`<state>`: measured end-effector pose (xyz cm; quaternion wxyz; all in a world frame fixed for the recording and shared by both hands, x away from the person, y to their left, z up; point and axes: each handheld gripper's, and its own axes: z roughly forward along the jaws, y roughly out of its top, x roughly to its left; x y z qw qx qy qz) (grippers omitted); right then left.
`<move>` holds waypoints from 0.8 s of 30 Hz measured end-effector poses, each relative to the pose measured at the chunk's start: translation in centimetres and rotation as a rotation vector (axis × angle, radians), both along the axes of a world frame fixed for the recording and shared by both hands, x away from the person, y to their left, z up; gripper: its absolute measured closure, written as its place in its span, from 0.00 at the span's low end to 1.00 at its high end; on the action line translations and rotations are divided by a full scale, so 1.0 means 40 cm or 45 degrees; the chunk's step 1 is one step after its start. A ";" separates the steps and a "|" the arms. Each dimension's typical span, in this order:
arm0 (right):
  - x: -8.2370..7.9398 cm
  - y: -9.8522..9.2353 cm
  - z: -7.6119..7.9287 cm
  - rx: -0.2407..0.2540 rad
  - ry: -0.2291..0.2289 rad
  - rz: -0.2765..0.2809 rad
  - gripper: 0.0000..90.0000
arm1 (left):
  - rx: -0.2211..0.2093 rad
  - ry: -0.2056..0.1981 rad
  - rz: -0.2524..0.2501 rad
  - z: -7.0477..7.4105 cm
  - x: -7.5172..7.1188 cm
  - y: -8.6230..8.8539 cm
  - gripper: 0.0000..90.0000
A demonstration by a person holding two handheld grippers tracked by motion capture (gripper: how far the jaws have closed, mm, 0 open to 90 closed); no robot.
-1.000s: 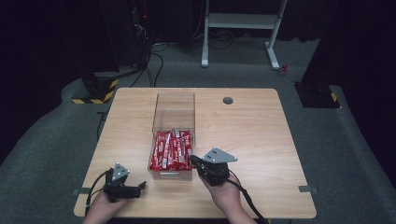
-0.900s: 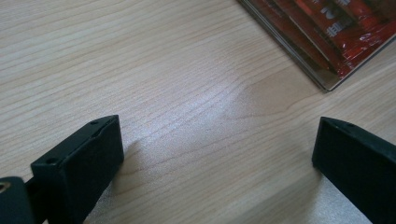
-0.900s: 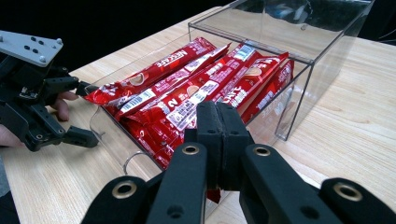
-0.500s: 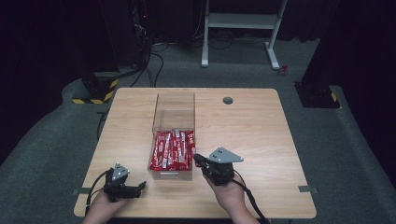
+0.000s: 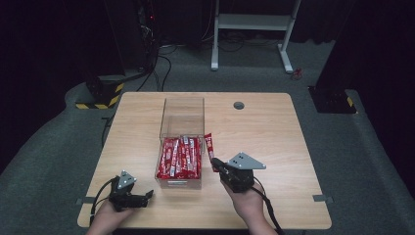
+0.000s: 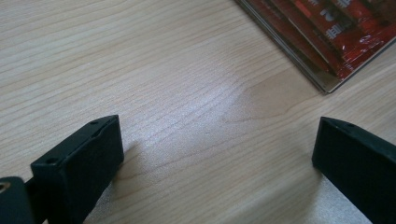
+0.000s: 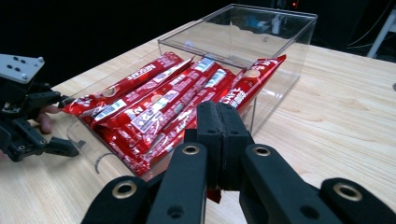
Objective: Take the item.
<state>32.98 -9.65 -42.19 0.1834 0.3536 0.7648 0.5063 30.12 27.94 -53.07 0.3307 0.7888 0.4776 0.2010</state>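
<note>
High view first: the right hand-held gripper [image 5: 215, 164] has pulled away from the clear box [image 5: 182, 111] since a second ago, when its tip sat at the box's edge among the packed bars. Now it is out to the right of the box, jaws together, clamped on one red candy bar [image 5: 209, 147] that stands out beside the box's right wall, apart from the rest. The other red bars [image 5: 180, 157] lie side by side in the near half of the box, unmoved. The left hand-held gripper [image 5: 147, 196] sits where it was, low on the tabletop [image 5: 274, 147] at the near left, jaws apart and holding nothing. The tabletop is pale wood with a round cable grommet [image 5: 239, 105] toward the far side. Around it is grey carpet, a white frame stand [image 5: 252, 29] at the back, black equipment with yellow-and-black striped bases, and cables on the floor.

Left gripper view: both black jaws stand wide apart over bare wood grain, with the box's corner and the red wrappers at the upper right.

Right gripper view: the two jaws are pressed together on the lower end of the candy bar, which rises along the box's outer wall. The far half of the box has no bars in it. The other hand-held gripper is at the far left.
</note>
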 end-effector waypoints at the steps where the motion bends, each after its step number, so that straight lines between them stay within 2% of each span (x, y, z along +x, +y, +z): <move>1: 0.001 -0.003 0.001 0.002 0.001 -0.004 1.00 | 0.000 0.000 0.000 0.000 0.000 0.000 0.03; 18: 0.027 -0.033 -0.001 0.008 -0.004 -0.062 1.00 | 0.000 0.000 0.000 0.000 0.000 0.000 0.03; 24: 0.042 -0.036 -0.009 -0.011 -0.002 -0.087 1.00 | 0.000 0.000 0.000 0.000 0.000 0.000 0.03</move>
